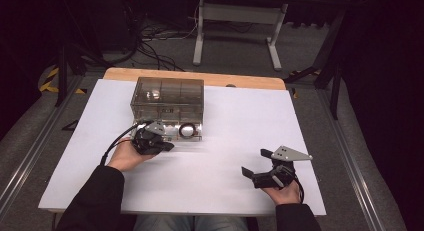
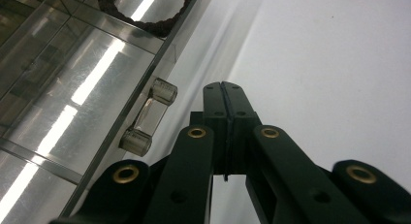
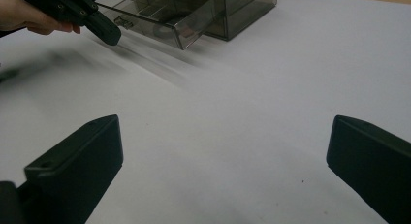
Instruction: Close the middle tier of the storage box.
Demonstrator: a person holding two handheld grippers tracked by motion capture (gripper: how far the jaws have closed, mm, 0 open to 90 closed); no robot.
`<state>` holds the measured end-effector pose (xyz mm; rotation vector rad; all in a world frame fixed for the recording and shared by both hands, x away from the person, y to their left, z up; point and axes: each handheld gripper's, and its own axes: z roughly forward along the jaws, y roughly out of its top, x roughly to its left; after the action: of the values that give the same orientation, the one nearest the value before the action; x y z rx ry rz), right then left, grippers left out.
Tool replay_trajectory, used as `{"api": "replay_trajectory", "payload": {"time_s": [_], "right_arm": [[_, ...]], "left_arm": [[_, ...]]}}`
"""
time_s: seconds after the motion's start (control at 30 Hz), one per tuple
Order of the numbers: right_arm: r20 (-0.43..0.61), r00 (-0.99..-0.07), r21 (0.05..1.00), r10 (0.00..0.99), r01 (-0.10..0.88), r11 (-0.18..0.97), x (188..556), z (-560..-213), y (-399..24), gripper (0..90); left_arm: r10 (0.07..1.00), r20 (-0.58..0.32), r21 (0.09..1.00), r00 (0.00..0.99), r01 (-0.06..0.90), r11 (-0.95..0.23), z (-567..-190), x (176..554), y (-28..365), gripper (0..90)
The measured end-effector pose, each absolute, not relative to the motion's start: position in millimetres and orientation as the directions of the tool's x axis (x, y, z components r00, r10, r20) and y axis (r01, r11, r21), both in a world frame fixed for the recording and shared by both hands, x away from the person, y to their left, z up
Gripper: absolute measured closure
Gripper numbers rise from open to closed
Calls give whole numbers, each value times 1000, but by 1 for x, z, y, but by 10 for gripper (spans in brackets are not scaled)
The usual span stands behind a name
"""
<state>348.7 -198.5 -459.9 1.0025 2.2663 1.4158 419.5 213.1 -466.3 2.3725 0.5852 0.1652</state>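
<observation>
Right gripper (image 1: 256, 166) rests spread on white table (image 1: 225, 161) | left gripper (image 2: 224, 95), jaws pressed together, just beside handle (image 2: 148, 116) of open drawer (image 1: 172, 131) | I judge closing is left.

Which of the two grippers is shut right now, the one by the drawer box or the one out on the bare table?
The left gripper, beside the drawer handle: jaws pressed together, holding nothing. The right gripper stands wide open.
</observation>
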Motion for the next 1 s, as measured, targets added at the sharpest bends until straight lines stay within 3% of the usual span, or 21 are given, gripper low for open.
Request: {"api": "replay_trajectory", "payload": {"time_s": [1.0], "right_arm": [[113, -720, 871, 685, 404, 280, 349, -460, -198, 2]], "left_arm": [[489, -26, 618, 872, 398, -678, -478, 432, 214, 895]]}}
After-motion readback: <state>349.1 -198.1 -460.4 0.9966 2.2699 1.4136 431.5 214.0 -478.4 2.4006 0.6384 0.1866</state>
